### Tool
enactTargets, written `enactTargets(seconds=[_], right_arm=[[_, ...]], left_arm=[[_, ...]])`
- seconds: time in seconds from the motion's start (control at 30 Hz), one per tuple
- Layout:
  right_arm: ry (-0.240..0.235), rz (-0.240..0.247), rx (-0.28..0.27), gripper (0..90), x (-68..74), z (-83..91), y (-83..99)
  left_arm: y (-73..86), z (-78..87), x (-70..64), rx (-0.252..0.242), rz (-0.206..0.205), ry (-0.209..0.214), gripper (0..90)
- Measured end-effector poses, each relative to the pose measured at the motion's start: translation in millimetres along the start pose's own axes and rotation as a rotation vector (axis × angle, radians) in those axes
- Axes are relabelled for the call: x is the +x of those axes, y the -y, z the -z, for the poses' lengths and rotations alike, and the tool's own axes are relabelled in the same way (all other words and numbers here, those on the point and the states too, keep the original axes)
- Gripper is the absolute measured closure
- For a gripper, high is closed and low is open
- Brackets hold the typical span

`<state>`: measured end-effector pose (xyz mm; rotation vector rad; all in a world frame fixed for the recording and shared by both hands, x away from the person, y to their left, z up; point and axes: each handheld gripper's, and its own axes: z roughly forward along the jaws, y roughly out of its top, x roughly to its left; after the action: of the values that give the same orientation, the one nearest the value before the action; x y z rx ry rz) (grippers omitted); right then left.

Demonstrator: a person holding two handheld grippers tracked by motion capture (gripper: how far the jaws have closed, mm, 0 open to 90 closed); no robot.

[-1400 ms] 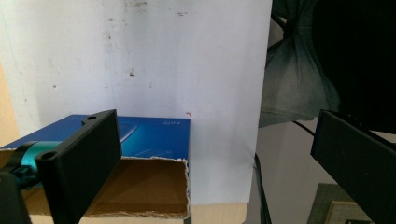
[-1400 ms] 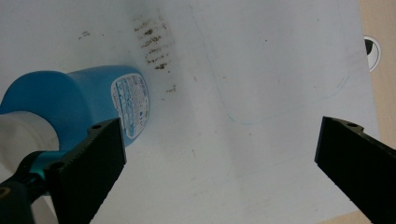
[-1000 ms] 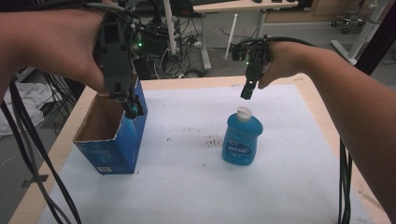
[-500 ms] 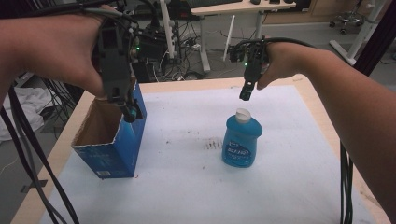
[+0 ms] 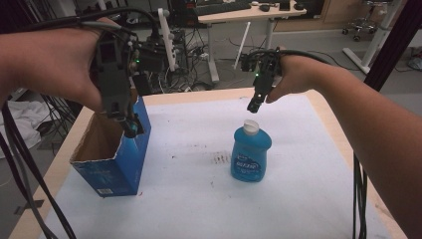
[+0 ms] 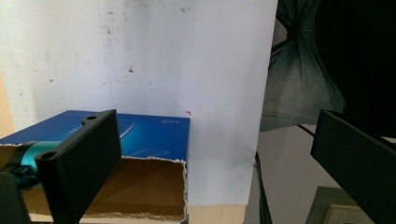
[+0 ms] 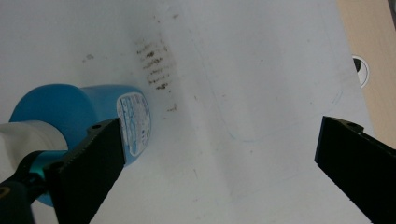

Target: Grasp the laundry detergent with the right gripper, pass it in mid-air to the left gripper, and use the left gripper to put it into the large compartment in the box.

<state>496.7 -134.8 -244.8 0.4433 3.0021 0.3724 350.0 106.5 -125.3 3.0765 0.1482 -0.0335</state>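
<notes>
A blue cardboard box (image 5: 112, 159) stands open-topped at the table's left; its brown inside and blue wall (image 6: 149, 133) lie below my left gripper (image 6: 210, 126). That gripper (image 5: 129, 125) hangs open over the box's right wall, holding nothing. A blue bottle (image 5: 250, 154) with a white cap stands upright at mid-table. My right gripper (image 5: 253, 105) hovers just above and behind the cap, open and empty. In the right gripper view the bottle (image 7: 74, 112) sits beside the left jaw, outside the gap of the gripper (image 7: 219, 126).
The white table top (image 5: 199, 204) has a dark smudge (image 5: 219, 158) left of the bottle. Cables (image 5: 22, 164) trail past the left edge and others (image 5: 359, 199) past the right. A desk (image 5: 239, 12) and tangled wires stand beyond the far edge.
My left gripper has sunk lower toward the box's right wall. My right gripper has drifted slightly left and down toward the bottle's cap. Both stay open.
</notes>
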Motion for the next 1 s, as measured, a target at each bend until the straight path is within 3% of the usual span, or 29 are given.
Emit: enactTargets(seconds=[0.27, 0.67, 0.83, 1.0], right_arm=[[0.011, -0.060, -0.121, 0.9, 3.2, 4.6, 26.3], [0.026, -0.209, -0.295, 0.9, 7.4, 10.1, 89.8], [0.033, -0.225, -0.371, 0.9, 16.2, 8.6, 110.5], [0.020, -0.240, -0.391, 0.9, 26.1, -1.7, 131.2]], left_arm=[[2.8, -0.7, -3.1, -0.004, 0.000, -0.003, 1.8], [4.6, -4.1, -3.3, 0.006, -0.001, -0.003, 1.8], [5.3, -5.4, -2.4, -0.002, -0.002, -0.003, 1.8], [7.7, -6.0, -2.6, 0.002, 0.005, -0.005, 1.8]])
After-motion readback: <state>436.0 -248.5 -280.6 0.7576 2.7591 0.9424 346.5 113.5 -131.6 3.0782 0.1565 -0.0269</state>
